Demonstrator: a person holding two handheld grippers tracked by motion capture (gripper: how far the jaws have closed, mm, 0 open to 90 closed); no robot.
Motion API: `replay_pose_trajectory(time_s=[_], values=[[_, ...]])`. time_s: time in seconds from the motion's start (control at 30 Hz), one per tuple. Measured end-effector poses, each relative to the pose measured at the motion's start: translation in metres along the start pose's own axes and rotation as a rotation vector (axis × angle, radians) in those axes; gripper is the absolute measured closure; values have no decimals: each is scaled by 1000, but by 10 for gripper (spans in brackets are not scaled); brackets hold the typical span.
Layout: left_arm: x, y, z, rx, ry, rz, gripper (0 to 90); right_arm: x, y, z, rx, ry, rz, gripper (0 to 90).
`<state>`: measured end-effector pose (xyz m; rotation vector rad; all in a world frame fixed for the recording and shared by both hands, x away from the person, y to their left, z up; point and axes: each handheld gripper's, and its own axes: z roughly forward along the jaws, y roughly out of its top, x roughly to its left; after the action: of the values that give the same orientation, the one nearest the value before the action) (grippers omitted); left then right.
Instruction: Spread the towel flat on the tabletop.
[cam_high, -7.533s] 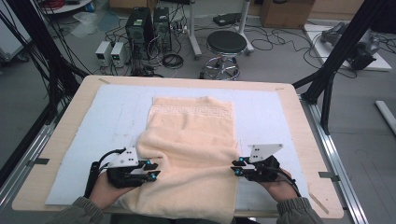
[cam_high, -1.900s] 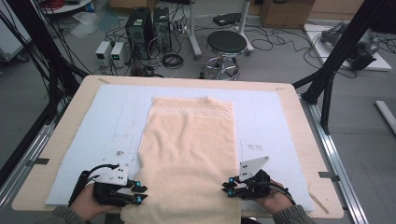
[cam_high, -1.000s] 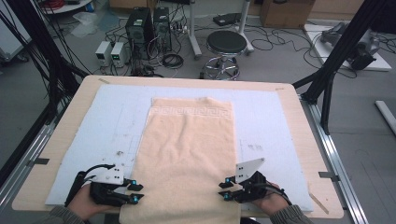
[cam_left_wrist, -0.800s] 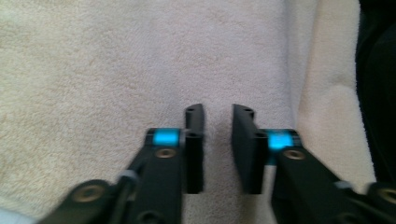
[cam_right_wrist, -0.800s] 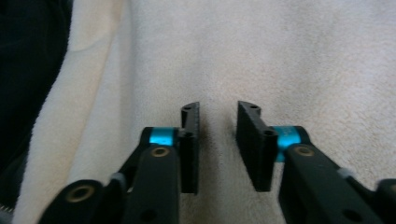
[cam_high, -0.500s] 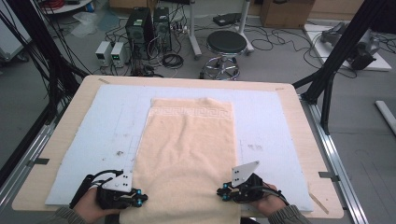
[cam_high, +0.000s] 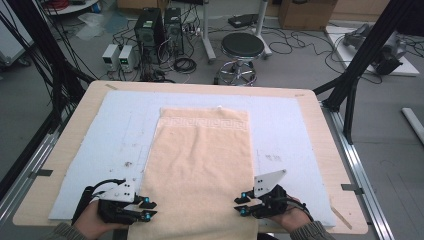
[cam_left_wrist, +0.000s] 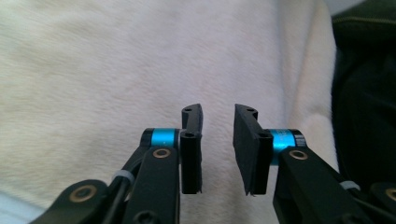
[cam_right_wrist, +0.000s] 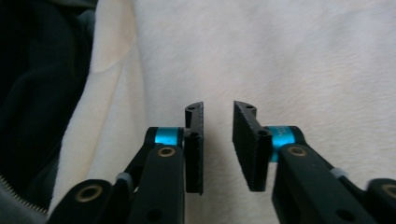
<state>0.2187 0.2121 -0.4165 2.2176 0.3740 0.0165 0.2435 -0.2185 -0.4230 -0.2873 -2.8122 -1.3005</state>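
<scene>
Spanning most of the high view: wooden table (cam_high: 70, 130), rounded corners, metal rail down its right side. Pale blue-grey mat (cam_high: 120, 130) covers nearly the whole top, flat, with a few dark scuffs.

Peach terry towel (cam_high: 200, 170) lies centre frame on the mat, long rectangle, fuzzy nap. Woven key-pattern band across its far end, upper centre. Near end runs off the bottom edge of the frame, over the table's lip. Flat, barely a wrinkle.

Left gripper (cam_high: 146, 209) sits lower left, at the towel's left edge near the bottom corner. Right gripper (cam_high: 239, 205) sits lower right, at the opposite edge. Both black, blue rings at the finger bases, grey three-cornered plate on top, each held in a hand.

Left gripper view: jaws of the left gripper (cam_left_wrist: 218, 148) stand apart with a narrow gap, having just opened; towel pile behind them, nothing pinched. Right gripper view: same for the right gripper (cam_right_wrist: 218, 145), jaws just opened, narrow gap, pads off the cloth.
</scene>
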Motion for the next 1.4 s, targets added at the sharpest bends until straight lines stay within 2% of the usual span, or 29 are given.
replay_pose_trajectory(time_s=[0.03,0.07,0.1,0.17,0.2,0.27,0.3,0.4,0.53,0.63,0.83,0.93,1.07,1.1,1.23,1.37,1.4], values=[[1,1,-2,-15,13,-6,688,-4,1,-2,-25,-29,15,656],[2,2,-2,-26,22,-14,688,-4,1,-2,-25,-29,15,656],[4,3,-2,-42,28,-21,659,-7,2,-4,-43,-63,38,610],[7,5,-3,-55,39,-25,647,-10,3,-5,-52,-71,44,598],[9,6,-3,-69,47,-31,626,-14,4,-8,-67,-98,52,547],[14,9,-3,-88,61,-42,614,-16,4,-9,-80,-107,67,528],[16,11,-4,-93,66,-44,585,-21,5,-11,-94,-133,85,469],[24,16,-5,-123,78,-59,577,-25,7,-13,-116,-156,108,415],[32,22,-6,-148,107,-83,515,-35,12,-17,-147,-183,141,325],[39,24,-7,-164,131,-105,465,-42,16,-17,-137,-198,147,296],[52,29,-12,-163,196,-113,401,-62,27,-18,-141,-238,169,235],[60,33,-16,-184,226,-129,395,-67,32,-18,-142,-251,160,229],[71,38,-21,-205,261,-126,389,-76,42,-19,-146,-272,154,211],[73,40,-22,-218,265,-130,388,-80,47,-20,-163,-284,151,209],[81,44,-24,-235,279,-139,388,-85,51,-19,-162,-287,147,208],[85,44,-25,-220,283,-138,388,-88,54,-18,-146,-284,146,207],[85,44,-24,-227,281,-149,388,-88,54,-18,-145,-284,144,207]])
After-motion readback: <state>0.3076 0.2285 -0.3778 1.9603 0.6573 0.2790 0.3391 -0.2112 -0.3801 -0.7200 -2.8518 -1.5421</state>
